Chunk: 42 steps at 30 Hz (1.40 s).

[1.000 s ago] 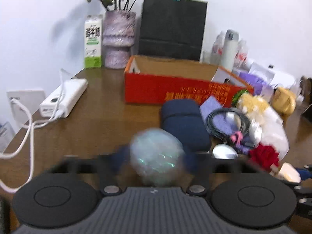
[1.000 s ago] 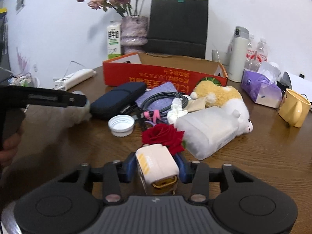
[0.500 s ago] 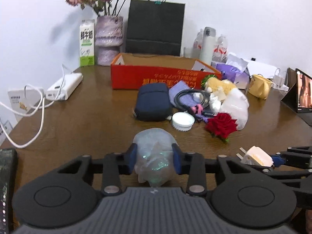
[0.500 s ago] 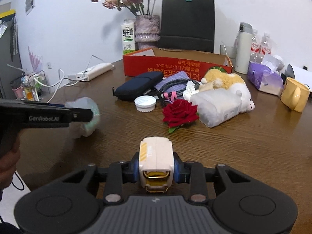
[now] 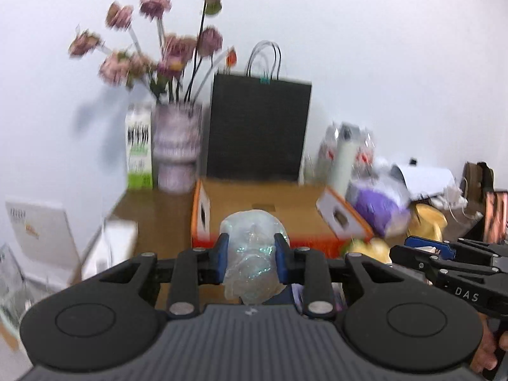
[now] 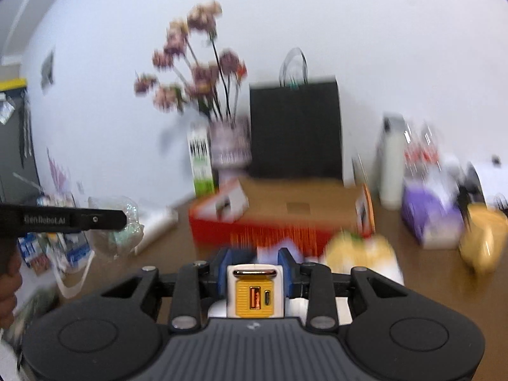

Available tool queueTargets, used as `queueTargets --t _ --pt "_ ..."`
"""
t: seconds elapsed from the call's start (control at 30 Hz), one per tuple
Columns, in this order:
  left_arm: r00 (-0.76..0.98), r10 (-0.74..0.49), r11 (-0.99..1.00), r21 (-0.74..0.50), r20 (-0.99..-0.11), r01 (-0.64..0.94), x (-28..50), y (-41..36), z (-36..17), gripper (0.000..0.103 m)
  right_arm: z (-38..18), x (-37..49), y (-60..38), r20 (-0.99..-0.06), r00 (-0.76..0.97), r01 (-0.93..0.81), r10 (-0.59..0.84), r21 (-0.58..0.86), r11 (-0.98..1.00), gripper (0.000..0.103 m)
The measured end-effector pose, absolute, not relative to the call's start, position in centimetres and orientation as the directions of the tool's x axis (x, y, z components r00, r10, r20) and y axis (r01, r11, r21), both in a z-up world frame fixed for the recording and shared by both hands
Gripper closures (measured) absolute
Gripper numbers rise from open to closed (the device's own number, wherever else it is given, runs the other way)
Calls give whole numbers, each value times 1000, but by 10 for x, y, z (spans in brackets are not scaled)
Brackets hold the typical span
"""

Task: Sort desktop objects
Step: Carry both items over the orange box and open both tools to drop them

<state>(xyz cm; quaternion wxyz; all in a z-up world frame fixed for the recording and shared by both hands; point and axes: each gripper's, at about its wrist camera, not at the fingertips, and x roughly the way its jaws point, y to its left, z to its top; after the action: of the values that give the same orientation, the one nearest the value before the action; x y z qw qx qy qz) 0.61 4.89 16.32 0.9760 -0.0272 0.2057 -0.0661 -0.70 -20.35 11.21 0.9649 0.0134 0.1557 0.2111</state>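
Observation:
My left gripper (image 5: 250, 258) is shut on a crumpled clear plastic ball (image 5: 252, 254) and holds it in the air in front of the open red cardboard box (image 5: 270, 209). My right gripper (image 6: 255, 270) is shut on a white and yellow charger plug (image 6: 254, 289), also raised and facing the red box (image 6: 285, 219). In the right wrist view the left gripper (image 6: 104, 219) shows at the left with the plastic ball (image 6: 123, 225). The right gripper's fingers (image 5: 425, 250) show at the right of the left wrist view.
Behind the box stand a black paper bag (image 5: 257, 127), a vase of dried flowers (image 5: 177, 149) and a milk carton (image 5: 139, 155). A white flask (image 6: 392, 162), a purple tissue pack (image 6: 428, 219), a yellow mug (image 6: 482, 241) and a yellow plush toy (image 6: 362, 250) lie to the right.
Both grippers have lifted with their objects and moved forward toward the red box. The views are now motion-blurred and tilted up.

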Motion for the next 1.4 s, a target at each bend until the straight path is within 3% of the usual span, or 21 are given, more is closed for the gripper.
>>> queueTargets --t 0.1,0.17,0.37,0.43,0.53,0.6,0.67,0.77,0.83,0.87,0.93,1.17,1.4 --pt "896 -132 991 -51 -423 122 68 47 187 73 135 50 -198 -269 864 -411 425 109 905 73" --pt "875 -138 990 -37 -463 137 116 42 186 73 145 98 -194 -304 847 -411 436 146 900 72" --pt "772 -164 984 -51 -614 168 256 26 129 73 132 256 -164 -523 732 -373 436 227 900 72" --pt "757 -122 990 -28 -642 136 290 21 102 73 114 306 -154 -599 672 -349 436 263 899 72" --pt "698 -126 991 -52 -705 126 318 24 72 59 81 372 -138 -697 605 -277 385 269 922 72" --pt "688 -108 994 -70 -718 84 327 33 67 32 56 405 -128 -745 538 -236 394 316 919 72" --pt "691 -126 992 -93 -712 86 327 43 71 19 39 421 -119 -767 471 -222 436 375 900 71" --pt "719 -135 991 -104 -682 87 319 56 84 16 38 414 -117 -715 495 -237 495 437 868 60" --pt "733 -106 994 -85 -672 66 307 62 93 12 50 402 -123 -676 541 -249 500 439 863 26" --pt "738 -78 997 -72 -670 41 303 62 99 9 57 395 -126 -672 562 -246 482 420 873 22" --pt "746 -29 998 -63 -665 -17 281 63 106 6 71 378 -131 -672 595 -265 441 353 897 23" --pt "769 -44 994 -108 -637 -33 185 43 121 0 102 284 -150 -695 671 -276 258 90 957 22" --pt "793 -138 972 -233 -593 -6 62 25 93 0 99 136 -186 -593 757 -276 273 87 957 13"
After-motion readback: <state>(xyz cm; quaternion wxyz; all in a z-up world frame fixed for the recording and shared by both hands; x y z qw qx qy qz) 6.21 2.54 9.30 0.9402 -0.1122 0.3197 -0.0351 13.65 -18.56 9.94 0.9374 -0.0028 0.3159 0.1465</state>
